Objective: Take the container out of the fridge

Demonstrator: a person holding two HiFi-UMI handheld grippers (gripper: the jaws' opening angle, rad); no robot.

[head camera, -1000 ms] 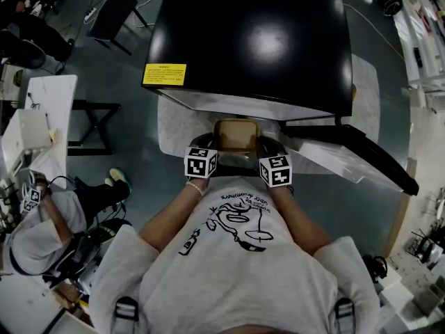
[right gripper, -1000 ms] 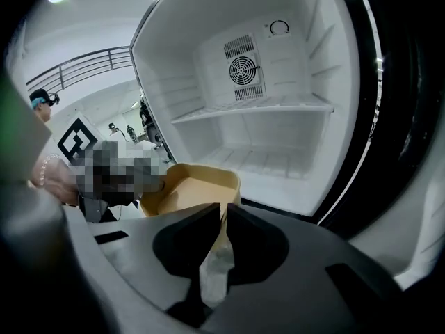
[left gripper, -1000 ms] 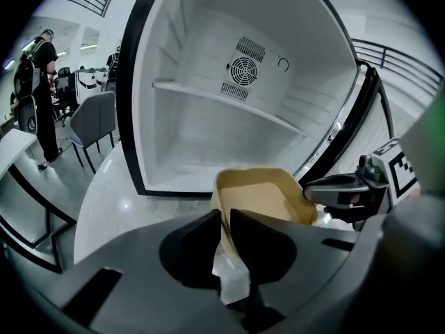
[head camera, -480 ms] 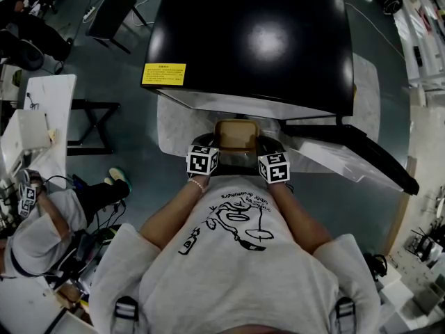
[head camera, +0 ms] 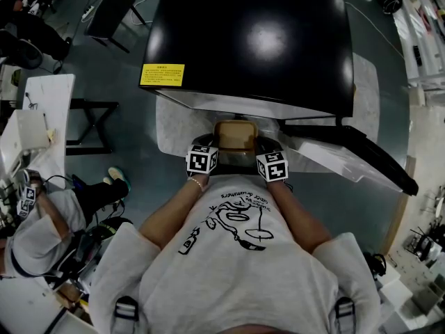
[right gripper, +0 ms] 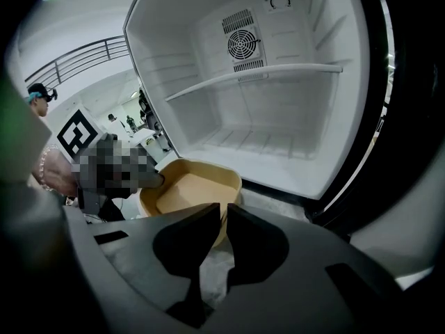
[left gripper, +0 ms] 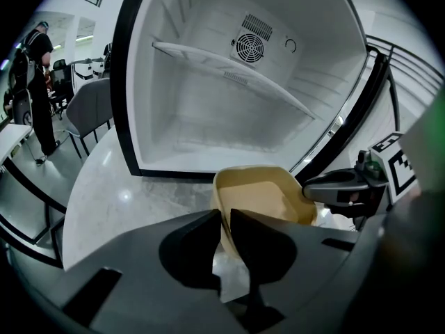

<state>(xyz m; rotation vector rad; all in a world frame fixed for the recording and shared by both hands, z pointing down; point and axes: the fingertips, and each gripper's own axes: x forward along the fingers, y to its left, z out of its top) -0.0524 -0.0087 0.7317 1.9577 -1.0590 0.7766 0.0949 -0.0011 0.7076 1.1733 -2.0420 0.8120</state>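
A person stands at a pale stone table [head camera: 174,127] facing one small black fridge [head camera: 250,40], a two-jaw tool in each hand. On the left, the left gripper [left gripper: 225,218] has its jaws drawn almost together, pinching the left wall of the container [left gripper: 261,197] between them. It probably grips there because a thin upright wall is the easiest part to clamp. In the middle sits the one tan, open-topped, empty container, already outside the fridge, just in front of its open mouth and over the table. Whether its base rests on the stone cannot be told. On the right, the right gripper [right gripper: 225,214] has its jaws nearly closed on the opposite wall. A grip on each side likely keeps the container level as it travels. Farther right, the single fridge door [head camera: 354,155] hangs wide open, leaving a free path out. Behind the container, the white fridge interior holds one shelf [left gripper: 229,65] with nothing visible on it. The count is two grippers, one container, one fridge, one door, one shelf, one table.
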